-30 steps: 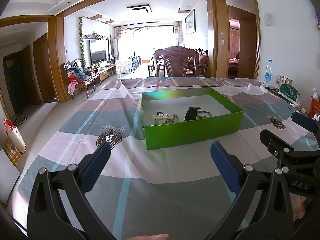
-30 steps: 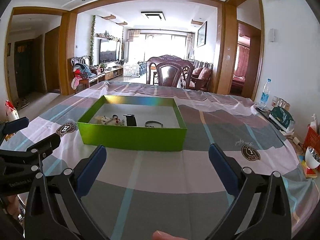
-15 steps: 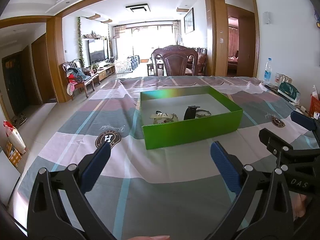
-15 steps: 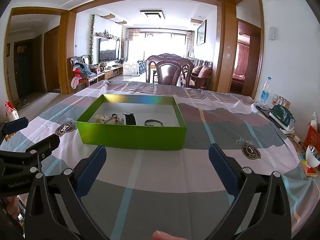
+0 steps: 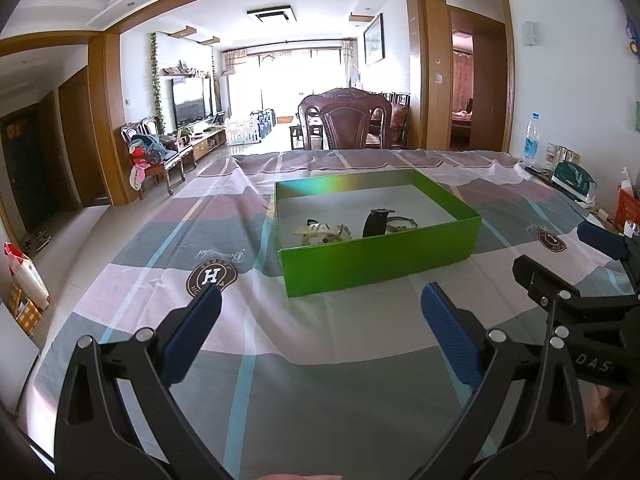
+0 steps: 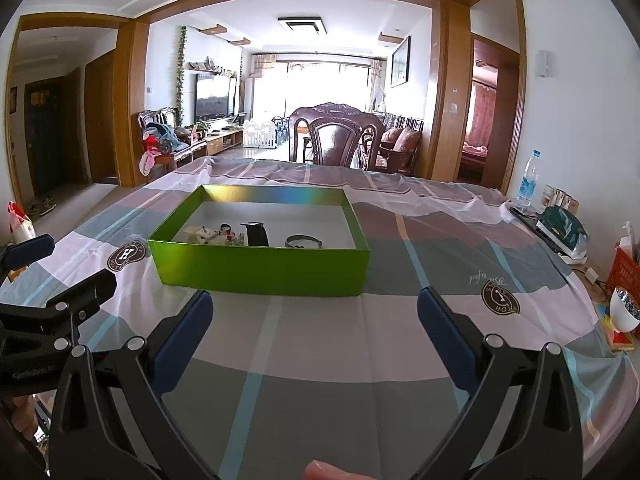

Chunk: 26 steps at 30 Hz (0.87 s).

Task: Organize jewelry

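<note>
A shallow green box point(image 5: 376, 256) point(image 6: 260, 268) sits on the checked tablecloth ahead of both grippers. Inside it lie a pale cluster of small jewelry pieces point(image 5: 322, 234) point(image 6: 212, 235), a black band standing on edge point(image 5: 376, 222) point(image 6: 256, 234) and a grey bracelet point(image 5: 402, 224) point(image 6: 304, 241). My left gripper point(image 5: 320, 320) is open and empty, held above the cloth short of the box. My right gripper point(image 6: 314, 318) is open and empty too, also short of the box. Each gripper shows at the edge of the other's view.
A dark wooden chair point(image 5: 346, 124) stands at the table's far side. On the right edge are a water bottle point(image 6: 528, 178), a green pouch point(image 6: 562, 230), a red basket point(image 6: 622, 270) and a white bowl point(image 6: 624, 312). The table's left edge drops to the floor.
Both views have shifted only slightly; the box sits a touch lower and closer in the frames. Both grippers stay open and empty.
</note>
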{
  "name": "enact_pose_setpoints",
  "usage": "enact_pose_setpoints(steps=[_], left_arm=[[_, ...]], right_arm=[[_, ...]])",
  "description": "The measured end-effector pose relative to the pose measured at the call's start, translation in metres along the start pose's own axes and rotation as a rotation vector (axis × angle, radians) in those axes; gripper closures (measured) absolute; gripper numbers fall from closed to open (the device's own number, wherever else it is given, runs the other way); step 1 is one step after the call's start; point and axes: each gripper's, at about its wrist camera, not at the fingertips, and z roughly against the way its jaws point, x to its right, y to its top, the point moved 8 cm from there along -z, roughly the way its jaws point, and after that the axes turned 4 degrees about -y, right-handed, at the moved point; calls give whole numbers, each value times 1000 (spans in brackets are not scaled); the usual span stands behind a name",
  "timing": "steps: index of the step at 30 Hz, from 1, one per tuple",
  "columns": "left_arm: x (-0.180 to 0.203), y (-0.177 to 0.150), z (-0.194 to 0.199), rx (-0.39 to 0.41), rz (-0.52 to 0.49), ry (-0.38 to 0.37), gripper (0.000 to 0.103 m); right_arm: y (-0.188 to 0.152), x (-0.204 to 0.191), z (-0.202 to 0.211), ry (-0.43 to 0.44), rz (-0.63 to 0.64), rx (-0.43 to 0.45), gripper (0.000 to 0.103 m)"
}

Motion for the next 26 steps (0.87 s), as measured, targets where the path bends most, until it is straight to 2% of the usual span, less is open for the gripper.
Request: enact_pose_setpoints(steps=[26], left_arm=[[-1,-5,-1,-11,-5,12,4]], right_arm=[[-4,1,-3,5,-5,-18,3]])
